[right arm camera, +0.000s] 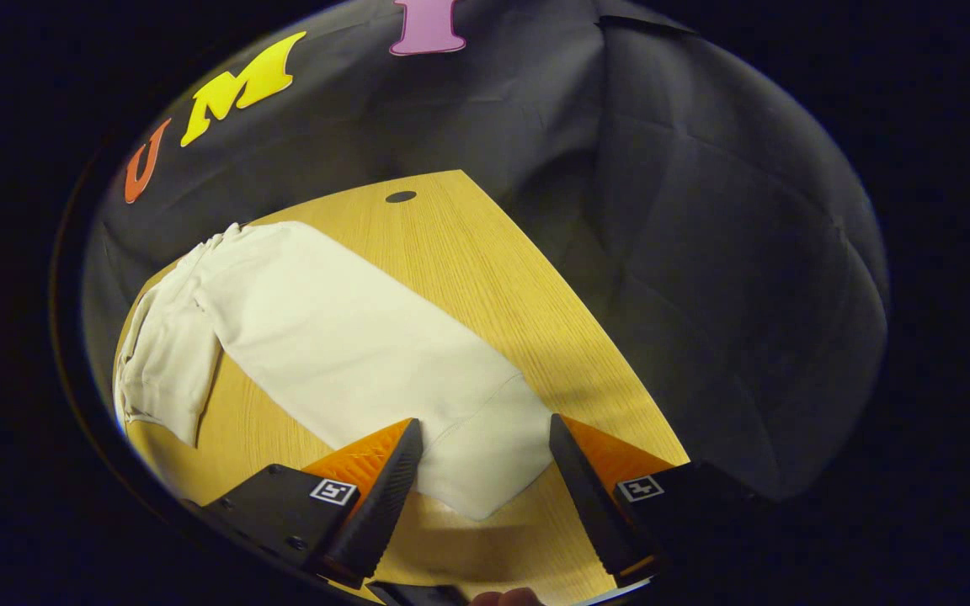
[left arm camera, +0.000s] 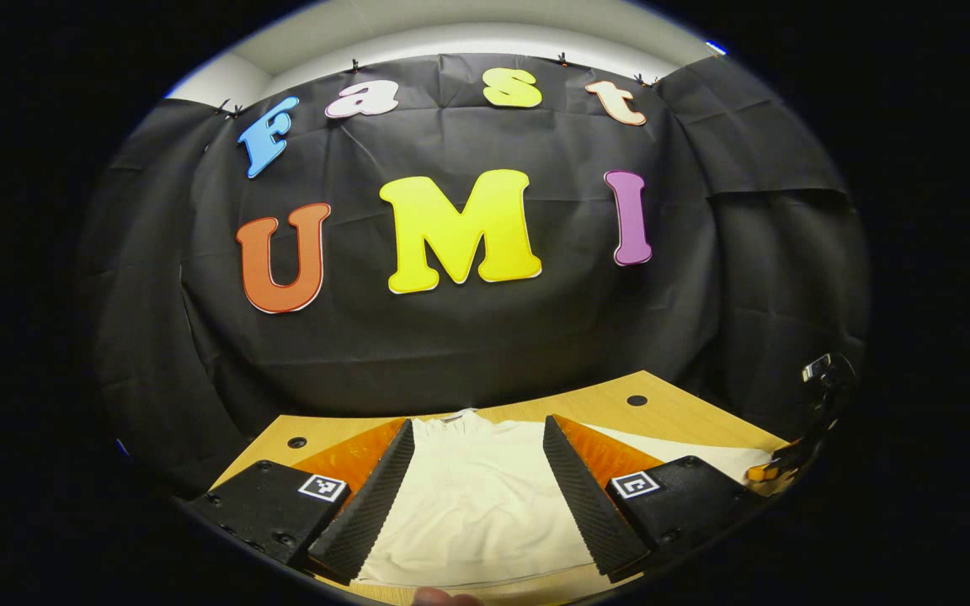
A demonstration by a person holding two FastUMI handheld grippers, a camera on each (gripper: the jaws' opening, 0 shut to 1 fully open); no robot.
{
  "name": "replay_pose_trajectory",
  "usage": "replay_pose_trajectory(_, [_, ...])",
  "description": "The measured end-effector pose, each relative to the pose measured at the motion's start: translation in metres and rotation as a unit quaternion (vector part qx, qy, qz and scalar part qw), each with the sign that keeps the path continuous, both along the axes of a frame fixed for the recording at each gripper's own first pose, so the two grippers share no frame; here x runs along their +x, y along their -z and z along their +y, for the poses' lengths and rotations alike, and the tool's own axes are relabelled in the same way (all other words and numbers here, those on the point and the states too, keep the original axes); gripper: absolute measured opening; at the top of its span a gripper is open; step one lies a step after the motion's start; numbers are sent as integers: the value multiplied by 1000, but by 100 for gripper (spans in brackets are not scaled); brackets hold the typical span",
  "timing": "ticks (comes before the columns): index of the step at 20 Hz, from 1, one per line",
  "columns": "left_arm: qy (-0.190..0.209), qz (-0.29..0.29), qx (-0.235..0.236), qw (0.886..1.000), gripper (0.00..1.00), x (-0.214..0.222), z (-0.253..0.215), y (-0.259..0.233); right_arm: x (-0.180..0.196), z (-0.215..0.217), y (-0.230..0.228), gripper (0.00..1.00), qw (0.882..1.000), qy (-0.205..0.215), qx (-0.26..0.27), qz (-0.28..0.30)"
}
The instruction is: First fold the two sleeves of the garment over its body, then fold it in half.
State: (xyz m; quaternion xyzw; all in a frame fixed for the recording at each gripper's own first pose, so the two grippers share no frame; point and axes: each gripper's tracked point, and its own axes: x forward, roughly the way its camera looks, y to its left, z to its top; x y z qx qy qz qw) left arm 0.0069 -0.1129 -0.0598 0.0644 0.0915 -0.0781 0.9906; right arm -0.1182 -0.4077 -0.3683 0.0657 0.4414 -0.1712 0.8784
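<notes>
Black cloth drapes the booth behind a pale wooden desk [right arm camera: 468, 252] on which a cream garment [left arm camera: 468, 497] lies spread flat. Small square black-and-white marker tags sit on the gripper bodies in both views; their patterns carry no readable words. From the left gripper view, the left hand-held gripper [left arm camera: 477, 501] hovers low over the garment's body, its two fingers spread wide apart with the cloth showing between them and nothing pinched; the collar end lies ahead, toward the cloth wall, and a round hole [left arm camera: 636, 401] marks the desk's far corner. At the right edge of that view, the other gripper appears dimly beside the desk, too dark to make out in detail. From the right gripper view, one sleeve [right arm camera: 350, 353] stretches out diagonally across the wood, its cuff end lying between the parted fingers of the right hand-held gripper [right arm camera: 485, 484], which stands open and grips nothing. Bunched folds of the garment's body lie at the far left
</notes>
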Motion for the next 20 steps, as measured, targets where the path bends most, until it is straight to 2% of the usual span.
replay_pose_trajectory(3, [2,1,0,1000,98,-2,0,0,3,8,-3,95,1000,-2,2,-9])
replay_pose_trajectory(4, [2,1,1,1000,98,-1,1,-1,5,9,-4,82,1000,3,6,-11])
replay_pose_trajectory(7, [4,-7,8,1000,98,-3,3,-5,7,5,0,54,999,27,23,-12])
replay_pose_trajectory(9, [6,-14,10,1000,98,-2,5,-8,6,4,1,23,999,38,22,-3])
replay_pose_trajectory(11, [3,-13,10,1000,98,-1,10,-7,7,5,-1,22,999,33,15,8])
replay_pose_trajectory(12, [0,-12,10,1000,98,-2,13,-8,8,6,-2,8,999,33,17,10])
replay_pose_trajectory(15, [-12,-16,7,1000,99,-5,26,-10,8,11,-11,10,998,47,40,9])
replay_pose_trajectory(17, [-20,-18,4,1000,99,-7,34,-11,17,10,-27,1,998,54,42,-8])
replay_pose_trajectory(20, [-30,-19,-7,999,99,-8,46,-11,31,13,-62,1,998,50,35,-32])
